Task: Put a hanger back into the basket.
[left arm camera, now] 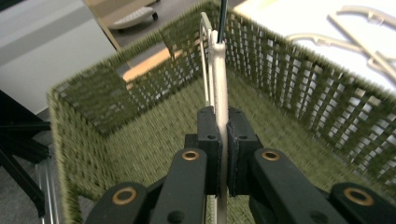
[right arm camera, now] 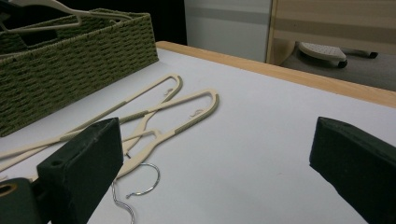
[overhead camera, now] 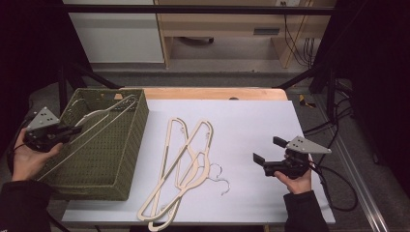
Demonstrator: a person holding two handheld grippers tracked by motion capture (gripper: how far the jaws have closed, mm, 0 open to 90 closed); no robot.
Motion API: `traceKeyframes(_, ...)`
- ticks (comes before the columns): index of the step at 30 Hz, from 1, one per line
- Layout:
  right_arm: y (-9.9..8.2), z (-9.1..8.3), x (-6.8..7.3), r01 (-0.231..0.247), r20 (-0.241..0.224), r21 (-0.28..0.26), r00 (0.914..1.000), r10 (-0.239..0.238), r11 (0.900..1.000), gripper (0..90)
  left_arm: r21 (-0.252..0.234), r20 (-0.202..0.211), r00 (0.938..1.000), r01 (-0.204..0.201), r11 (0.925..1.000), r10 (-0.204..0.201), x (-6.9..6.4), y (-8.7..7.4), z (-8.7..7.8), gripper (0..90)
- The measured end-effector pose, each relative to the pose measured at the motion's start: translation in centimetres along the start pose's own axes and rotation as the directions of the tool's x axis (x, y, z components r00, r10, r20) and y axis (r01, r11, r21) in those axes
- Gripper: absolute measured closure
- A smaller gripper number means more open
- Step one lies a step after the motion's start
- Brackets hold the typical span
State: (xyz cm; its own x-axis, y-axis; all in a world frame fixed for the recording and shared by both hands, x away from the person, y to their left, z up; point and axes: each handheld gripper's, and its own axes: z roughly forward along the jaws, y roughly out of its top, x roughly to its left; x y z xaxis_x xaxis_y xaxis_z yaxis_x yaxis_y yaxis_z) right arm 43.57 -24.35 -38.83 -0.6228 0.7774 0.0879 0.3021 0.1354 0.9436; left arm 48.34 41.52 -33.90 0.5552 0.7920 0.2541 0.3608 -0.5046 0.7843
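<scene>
Left gripper (left arm camera: 223,154) jaws clamp one hanger (left arm camera: 218,74) over basket (overhead camera: 123,159); right gripper (overhead camera: 267,153) gapes empty; two hangers (overhead camera: 183,159) remain on worktop (overhead camera: 251,125).

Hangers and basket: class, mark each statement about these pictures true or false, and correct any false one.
1. The left gripper is clamped on a cream hanger over the green basket. True.
2. The right gripper holds a hanger. False: its jaws stand open with nothing between them.
3. Two hangers lie crossed on the white table. True.
4. The basket stands by the right hand. False: it stands at the table's left side, by the left hand.
</scene>
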Motion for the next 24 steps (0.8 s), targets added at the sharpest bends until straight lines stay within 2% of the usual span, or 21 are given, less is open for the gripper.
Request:
traceKeyframes(3,0.0,0.0,0.0,-0.001,0.001,0.004,1.0,0.001,1.0,3.3,0.001,0.001,0.9999,-0.013,0.9999,0.013,-0.2,-0.8,0.7,85.8)
traceKeyframes(5,0.0,0.0,0.0,-0.001,0.001,0.003,1.0,0.001,1.0,3.3,-0.012,-0.007,0.9988,-0.048,0.9988,0.048,-0.3,-1.2,0.9,85.8)
traceKeyframes(6,0.0,0.0,0.0,-0.001,0.001,0.003,1.0,0.001,1.0,3.3,-0.007,-0.01,0.9986,-0.052,0.9986,0.052,-0.5,-1.3,1.0,85.8)
traceKeyframes(7,0.0,0.0,0.0,-0.001,0.0,0.003,1.0,0.001,1.0,3.3,0.006,-0.007,0.9969,-0.079,0.9969,0.079,-0.5,-1.5,0.9,85.8)
traceKeyframes(9,0.0,0.0,0.0,0.0,0.0,0.001,1.0,0.0,1.0,3.4,0.01,-0.01,0.9945,-0.104,0.9945,0.104,-0.5,-1.7,1.0,85.8)
traceKeyframes(13,0.0,0.0,0.0,-0.001,-0.004,0.001,1.0,0.001,1.0,3.5,0.031,0.003,0.9943,-0.107,0.9938,0.107,-0.8,-2.4,1.6,85.7)
traceKeyframes(14,0.0,0.0,0.1,-0.002,-0.003,0.001,1.0,0.002,1.0,3.5,0.045,0.011,0.9929,-0.119,0.9919,0.119,-0.8,-2.6,1.8,85.7)
traceKeyframes(19,0.0,0.0,0.0,0.001,-0.003,0.0,1.0,-0.001,1.0,3.7,0.057,0.042,0.9924,-0.118,0.9913,0.116,-1.4,-3.2,2.4,85.7)
traceKeyframes(20,0.0,0.0,0.1,0.0,-0.003,0.001,1.0,0.0,1.0,3.7,0.072,0.052,0.9905,-0.131,0.9888,0.127,-1.4,-3.4,2.4,85.5)
traceKeyframes(22,-0.1,0.0,0.0,0.007,-0.006,0.004,1.0,-0.007,1.0,3.7,0.094,0.069,0.9912,-0.119,0.9884,0.113,-1.6,-3.8,2.7,85.1)
traceKeyframes(23,-0.1,0.0,0.0,0.008,-0.007,0.005,0.9999,-0.008,1.0,3.7,0.103,0.078,0.9892,-0.131,0.986,0.124,-1.7,-3.9,2.7,84.9)
traceKeyframes(24,-0.1,0.1,0.0,0.008,-0.007,0.006,0.9999,-0.008,1.0,3.7,0.096,0.09,0.9898,-0.119,0.9883,0.111,-1.8,-3.9,2.7,84.6)
